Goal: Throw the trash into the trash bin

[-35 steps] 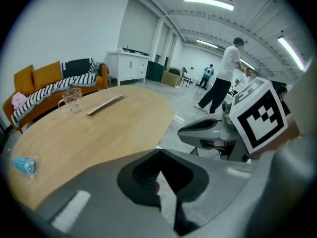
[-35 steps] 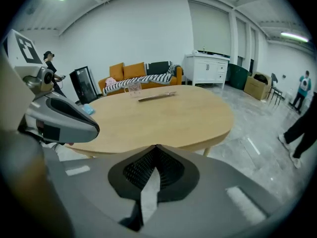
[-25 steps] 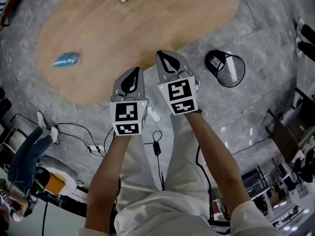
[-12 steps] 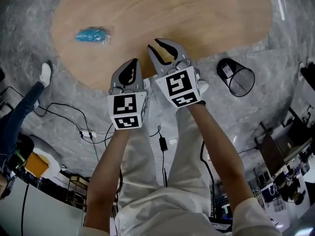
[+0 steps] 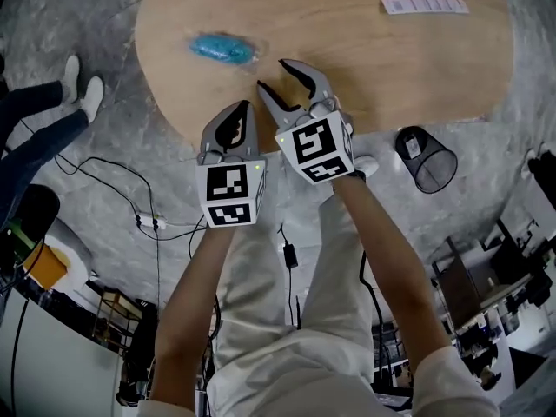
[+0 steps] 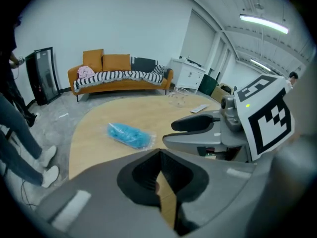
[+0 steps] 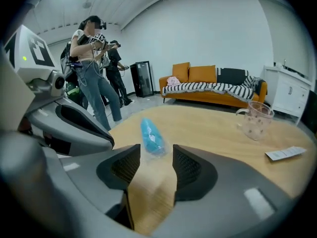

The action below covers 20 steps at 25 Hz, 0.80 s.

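A blue plastic-wrapped packet (image 5: 221, 49) lies on the light wooden table (image 5: 365, 68), near its left end. My right gripper (image 5: 274, 76) hangs over the table's near edge. Its jaws have just been opening and stand open with nothing between them. In the right gripper view the packet (image 7: 151, 135) lies just beyond the right gripper (image 7: 156, 157). My left gripper (image 5: 238, 115) is beside it on the left, shut and empty. In the left gripper view the packet (image 6: 129, 134) sits ahead and left of the left gripper (image 6: 159, 155). The black mesh trash bin (image 5: 427, 159) stands on the floor to the right.
A white paper strip (image 5: 424, 5) lies at the table's far right, and a clear glass mug (image 7: 255, 118) stands on it. Cables (image 5: 148, 224) run over the grey floor. People stand at the left (image 7: 94, 58). An orange sofa (image 6: 119, 73) lines the far wall.
Both grippers have moved away from the bin toward the blue packet and now reach over the table's edge. The right jaws went from shut to open.
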Each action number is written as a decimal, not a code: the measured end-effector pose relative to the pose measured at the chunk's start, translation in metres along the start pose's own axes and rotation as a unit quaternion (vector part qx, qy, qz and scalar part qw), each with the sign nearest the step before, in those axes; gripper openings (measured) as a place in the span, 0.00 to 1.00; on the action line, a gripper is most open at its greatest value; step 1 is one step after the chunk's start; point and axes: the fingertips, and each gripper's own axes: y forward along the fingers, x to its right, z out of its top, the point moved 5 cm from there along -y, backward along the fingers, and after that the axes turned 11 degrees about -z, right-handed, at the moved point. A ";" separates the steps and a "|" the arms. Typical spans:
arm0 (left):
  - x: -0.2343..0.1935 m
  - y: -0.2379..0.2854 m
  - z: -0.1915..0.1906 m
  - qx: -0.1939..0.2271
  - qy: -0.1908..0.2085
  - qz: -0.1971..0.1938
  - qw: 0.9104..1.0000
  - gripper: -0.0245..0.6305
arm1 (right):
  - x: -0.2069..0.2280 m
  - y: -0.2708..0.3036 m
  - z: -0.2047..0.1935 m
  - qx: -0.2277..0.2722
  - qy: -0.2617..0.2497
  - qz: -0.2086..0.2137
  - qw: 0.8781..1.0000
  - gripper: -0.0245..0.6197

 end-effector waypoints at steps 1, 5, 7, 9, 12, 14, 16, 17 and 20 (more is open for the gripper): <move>-0.005 -0.001 0.001 0.001 -0.003 0.001 1.000 0.04 | -0.003 0.007 0.002 -0.002 -0.007 0.004 1.000 0.40; -0.027 -0.006 0.001 -0.002 -0.011 0.005 1.000 0.04 | -0.018 0.033 0.007 -0.006 -0.017 0.032 0.999 0.48; -0.037 -0.008 0.001 -0.005 -0.017 0.008 1.000 0.04 | -0.021 0.044 0.006 -0.011 -0.030 0.040 0.999 0.55; -0.045 -0.007 0.001 -0.010 -0.015 0.009 1.000 0.04 | -0.020 0.054 0.004 -0.018 -0.048 0.037 0.998 0.61; -0.053 -0.006 0.002 -0.015 -0.010 0.007 1.000 0.04 | -0.017 0.066 -0.003 -0.030 -0.071 0.033 0.996 0.64; -0.057 -0.005 0.002 -0.014 -0.011 0.009 1.000 0.04 | -0.016 0.073 -0.009 -0.039 -0.082 0.036 0.995 0.64; -0.060 -0.003 0.001 -0.014 -0.012 0.010 1.000 0.04 | -0.016 0.077 -0.013 -0.045 -0.079 0.050 0.995 0.58; -0.060 -0.003 0.001 -0.015 -0.012 0.010 1.000 0.04 | -0.016 0.078 -0.014 -0.045 -0.074 0.055 0.995 0.51; -0.057 -0.002 -0.001 -0.019 -0.009 0.006 1.000 0.04 | -0.014 0.074 -0.011 -0.036 -0.065 0.050 0.996 0.08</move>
